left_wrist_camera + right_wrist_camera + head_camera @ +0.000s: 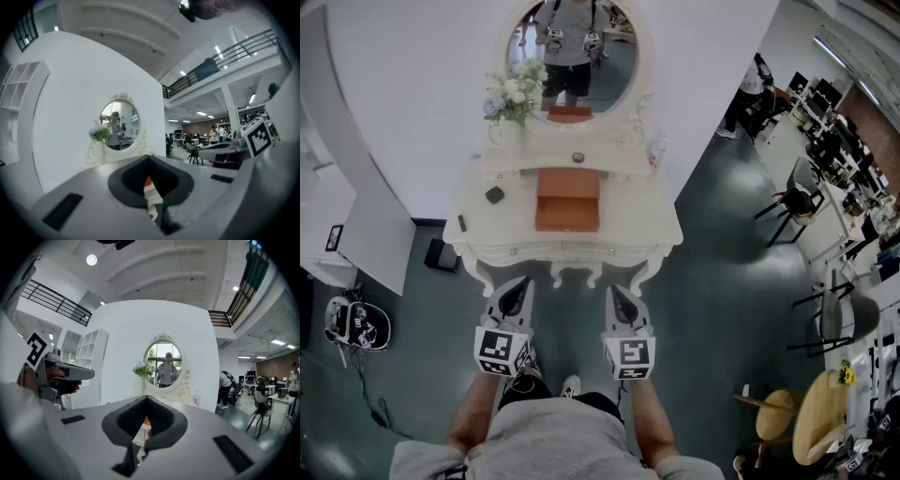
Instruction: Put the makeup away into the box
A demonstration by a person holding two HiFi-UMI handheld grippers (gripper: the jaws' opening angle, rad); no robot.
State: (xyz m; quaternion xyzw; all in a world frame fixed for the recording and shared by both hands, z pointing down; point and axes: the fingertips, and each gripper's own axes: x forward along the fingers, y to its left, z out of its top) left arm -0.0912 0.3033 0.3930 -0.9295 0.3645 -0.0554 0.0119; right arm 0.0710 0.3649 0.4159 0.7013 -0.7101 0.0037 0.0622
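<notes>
Nearest the head camera are the person's grey shirt [553,445] and two bare forearms, each extending a gripper forward at a level attitude. Left gripper [517,286]: jaws closed tip to tip, nothing between them, confirmed in its own view. Right gripper [619,292]: jaws likewise fully closed and empty. Both grippers sit side by side over the dark floor [712,253], just short of the front edge of the white dressing table [647,225] and not touching it. An orange-brown box [567,199] stands at the middle of the table top, directly ahead of the gap between the two grippers. Makeup items lie outside the box: a small dark square case [494,195] to the left of the box, a slim dark item [461,223] near the table's left edge, and a small round item [577,157] behind the box at the mirror base; their exact type cannot be made out. A small bottle [656,150] stands at the right rear corner. An oval mirror [575,56] rises behind the table, with a vase of pale flowers [514,94] at its left.
</notes>
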